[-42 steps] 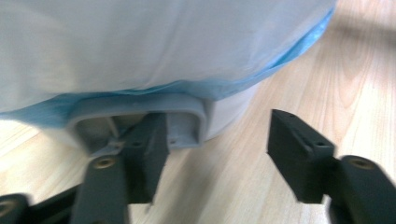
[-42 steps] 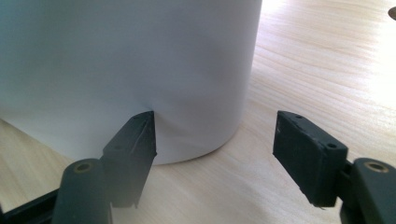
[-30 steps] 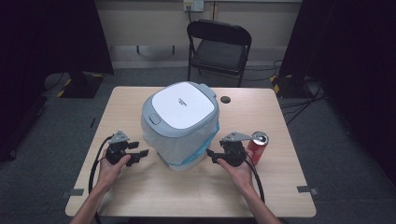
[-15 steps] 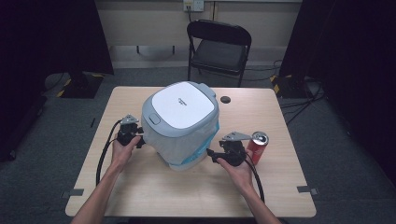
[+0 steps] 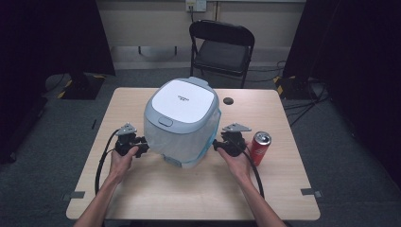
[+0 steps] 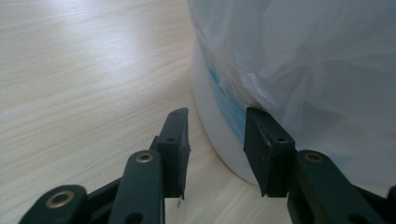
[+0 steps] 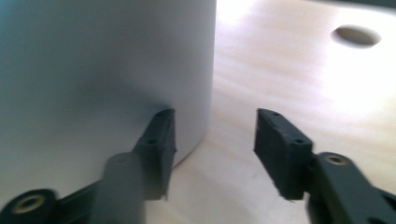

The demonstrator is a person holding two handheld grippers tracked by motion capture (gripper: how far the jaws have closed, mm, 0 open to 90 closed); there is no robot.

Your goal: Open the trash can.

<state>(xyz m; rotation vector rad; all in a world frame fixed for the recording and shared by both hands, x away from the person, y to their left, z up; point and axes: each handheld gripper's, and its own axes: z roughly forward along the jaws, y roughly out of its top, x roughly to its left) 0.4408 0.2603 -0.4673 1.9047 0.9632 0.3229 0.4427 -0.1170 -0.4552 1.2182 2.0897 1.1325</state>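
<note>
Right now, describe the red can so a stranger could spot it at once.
Start at the wooden table and find the big white bin with its plastic liner. To its right, just beyond the right hand-held gripper, stands the red can: small, upright, silver-topped, the table's one red thing.

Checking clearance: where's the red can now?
High view: the red can stands on the table's right side, just right of the right tongs.
</note>
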